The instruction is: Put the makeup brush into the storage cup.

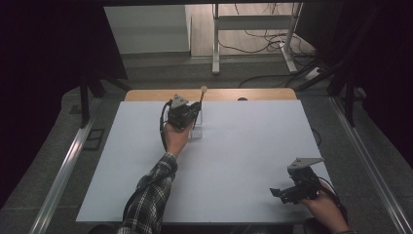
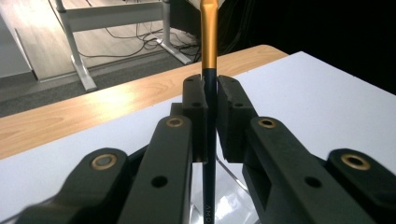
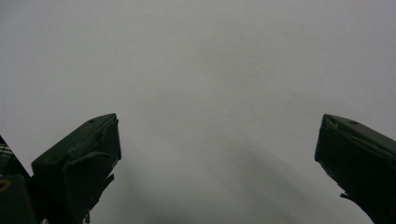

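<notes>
1. Up near the far edge of the desk (image 1: 243, 161), left of its middle, the left gripper (image 1: 192, 113) has its jaws clamped on a thin brush (image 2: 209, 93).
2. The brush stands nearly upright: its dark lower shaft runs between the pads, its orange upper part rises above them, and its pale tip (image 1: 203, 89) shows against the wooden strip (image 1: 146, 95) at the far edge.
3. Its lower end sits in a small clear holder (image 1: 197, 131) on the white sheet just below the gripper.
4. Near the desk's near right corner, the right gripper (image 1: 282, 192) hovers low over the bare sheet, jaws wide apart, holding nothing.
</notes>
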Demonstrator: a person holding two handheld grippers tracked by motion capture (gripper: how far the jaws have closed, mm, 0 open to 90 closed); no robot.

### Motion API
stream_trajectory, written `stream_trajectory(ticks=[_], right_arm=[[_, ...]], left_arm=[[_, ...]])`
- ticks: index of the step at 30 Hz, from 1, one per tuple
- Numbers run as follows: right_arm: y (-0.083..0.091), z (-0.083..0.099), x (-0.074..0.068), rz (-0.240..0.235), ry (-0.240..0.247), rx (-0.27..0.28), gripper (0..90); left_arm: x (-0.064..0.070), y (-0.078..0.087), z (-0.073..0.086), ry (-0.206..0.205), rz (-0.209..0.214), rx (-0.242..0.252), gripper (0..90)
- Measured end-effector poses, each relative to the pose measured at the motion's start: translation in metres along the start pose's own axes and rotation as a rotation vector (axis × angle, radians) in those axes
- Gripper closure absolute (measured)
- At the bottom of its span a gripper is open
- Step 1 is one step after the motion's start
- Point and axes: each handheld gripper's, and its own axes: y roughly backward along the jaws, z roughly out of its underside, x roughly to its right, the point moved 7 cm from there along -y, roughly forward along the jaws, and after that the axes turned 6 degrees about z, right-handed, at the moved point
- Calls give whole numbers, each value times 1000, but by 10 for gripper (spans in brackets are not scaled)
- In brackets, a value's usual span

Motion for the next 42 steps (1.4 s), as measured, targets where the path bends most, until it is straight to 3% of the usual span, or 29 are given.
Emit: stream_trajectory(ticks=[13,18,25,30,42], right_arm=[[0,0,0,-1,1,-1,6],[0,0,0,0,1,-3,6],[0,0,0,0,1,-2,6],[0,0,0,1,0,0,6],[0,-1,0,1,-2,0,6]], left_arm=[[3,0,4,-13,-1,-17,812],[4,4,0,-20,-8,-6,579],[1,8,-4,-4,-10,-4,398],[-3,12,-6,40,11,-10,319],[-2,12,-4,33,38,-74,211]])
